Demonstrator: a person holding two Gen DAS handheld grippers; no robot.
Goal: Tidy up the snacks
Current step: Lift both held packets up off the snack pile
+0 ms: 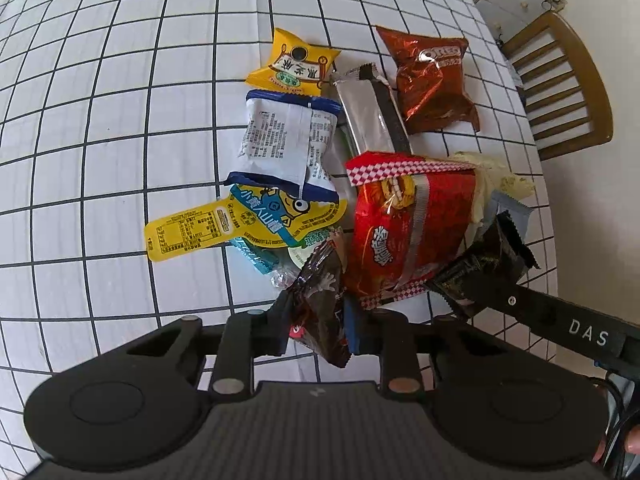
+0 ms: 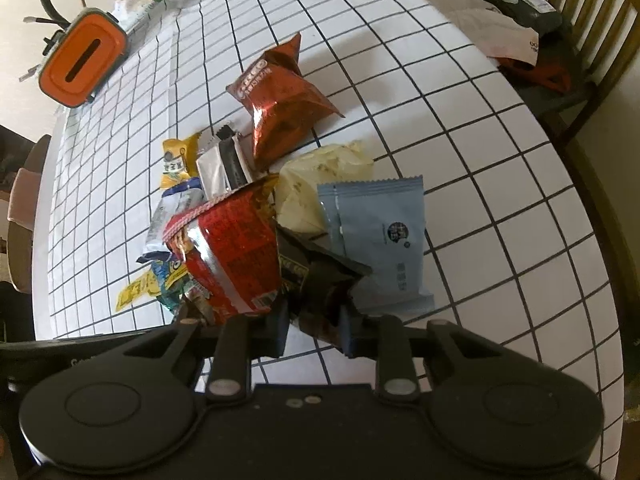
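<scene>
Both tools are in the pile at once here: the left tool is clenched on a dark crinkly packet at the near edge of the heap, and the right tool is clamped on a black packet wedged under the red bag. The snacks sit bunched mid-table, overlapping, with the Oreo bag lying a little apart at the far side. My read: each packet wants lifting straight up and slowly, because the red bag leans on both and could slide or drag its neighbours along. Grip sits near the sealed end, which is wise, as puffed foil gives and slips if squeezed at the belly. Everything here is thin, glossy film: the silver bar is flat and stiff-looking, the blue pouch matte and pillowy, the yellow packet plump with pinched corners, the white packet creased. The checked cloth looks smooth, so loose packets may skate.
</scene>
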